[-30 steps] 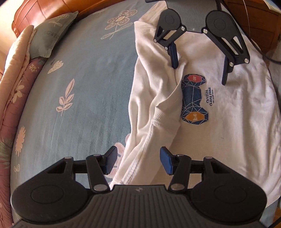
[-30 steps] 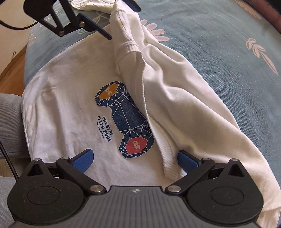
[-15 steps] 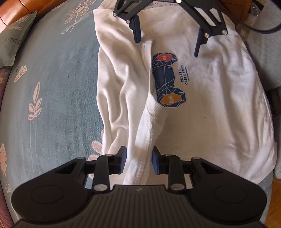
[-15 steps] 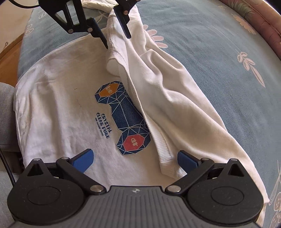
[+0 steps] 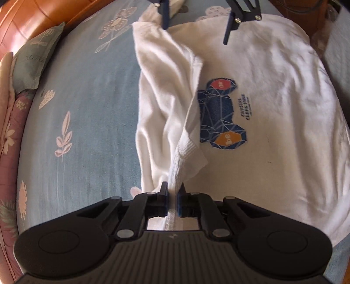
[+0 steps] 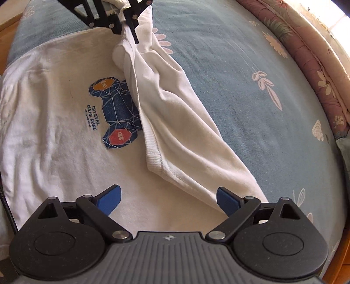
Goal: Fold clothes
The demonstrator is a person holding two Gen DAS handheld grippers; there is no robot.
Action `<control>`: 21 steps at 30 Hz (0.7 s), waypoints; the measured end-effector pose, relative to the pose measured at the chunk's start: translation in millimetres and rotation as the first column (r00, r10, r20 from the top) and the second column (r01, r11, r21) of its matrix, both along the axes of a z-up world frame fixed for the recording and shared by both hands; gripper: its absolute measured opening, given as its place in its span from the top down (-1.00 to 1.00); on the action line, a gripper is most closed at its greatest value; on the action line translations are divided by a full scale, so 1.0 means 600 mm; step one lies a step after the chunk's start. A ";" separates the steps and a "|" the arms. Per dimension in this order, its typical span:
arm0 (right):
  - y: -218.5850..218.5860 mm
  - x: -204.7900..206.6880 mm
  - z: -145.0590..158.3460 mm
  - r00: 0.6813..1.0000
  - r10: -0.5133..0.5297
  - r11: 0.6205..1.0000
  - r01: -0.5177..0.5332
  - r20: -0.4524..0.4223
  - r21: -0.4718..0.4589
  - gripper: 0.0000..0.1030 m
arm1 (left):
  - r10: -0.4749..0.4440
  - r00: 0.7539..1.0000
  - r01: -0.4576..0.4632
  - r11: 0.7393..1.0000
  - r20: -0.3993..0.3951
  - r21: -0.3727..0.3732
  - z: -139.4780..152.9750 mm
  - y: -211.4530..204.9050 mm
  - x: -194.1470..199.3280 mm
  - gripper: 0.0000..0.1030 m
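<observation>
A white T-shirt (image 5: 273, 104) with a blue print (image 5: 221, 113) lies on the blue flowered bedsheet (image 5: 87, 109). Its left side is folded over in a loose ridge. My left gripper (image 5: 172, 194) is shut on the ribbed edge (image 5: 183, 153) of that ridge. In the right wrist view the same shirt (image 6: 54, 131) shows, with my left gripper (image 6: 125, 32) pinching the fabric at the top. My right gripper (image 6: 168, 194) hangs over the near end of the shirt; its jaws are closing but still wide, the folded flap (image 6: 186, 142) lies under them, and the pads touch nothing.
A grey-green cushion (image 5: 35, 63) and an orange headboard (image 5: 32, 17) sit at the upper left. A pink flowered quilt (image 6: 306, 54) runs along the bed's edge. Bare sheet (image 6: 240, 87) stretches beside the shirt.
My left gripper's jaws have shut onto the ribbed edge and lifted it slightly. My right gripper has drawn back toward the shirt's other end, and its jaws have narrowed a little.
</observation>
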State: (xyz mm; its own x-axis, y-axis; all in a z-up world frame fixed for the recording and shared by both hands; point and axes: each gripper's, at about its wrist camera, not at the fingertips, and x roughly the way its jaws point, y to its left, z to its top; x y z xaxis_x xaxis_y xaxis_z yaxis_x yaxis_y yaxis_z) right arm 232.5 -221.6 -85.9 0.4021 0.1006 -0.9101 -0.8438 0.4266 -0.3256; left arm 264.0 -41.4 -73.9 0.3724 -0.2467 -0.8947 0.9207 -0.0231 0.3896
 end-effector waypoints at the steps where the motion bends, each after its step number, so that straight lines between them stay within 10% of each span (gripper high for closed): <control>1: -0.006 -0.001 0.000 1.000 0.014 1.000 -0.014 0.024 -0.021 -0.61 | 0.038 0.999 -0.038 0.999 0.000 -0.019 0.007 0.000 0.006 0.89; 12: -0.013 -0.018 -0.064 0.894 0.423 0.886 -0.373 0.149 -0.275 0.33 | 0.114 0.993 -0.116 0.992 -0.037 -0.051 0.013 0.002 0.021 0.89; 14: -0.013 -0.015 -0.060 0.886 0.434 0.881 -0.378 0.165 -0.285 0.78 | 0.142 0.989 -0.145 0.987 -0.045 -0.065 0.017 0.004 0.030 0.89; 21: -0.006 0.044 0.004 0.932 0.288 0.951 -0.251 0.221 -0.181 0.78 | 0.308 0.944 -0.323 0.936 -0.116 -0.140 0.035 0.015 0.093 0.89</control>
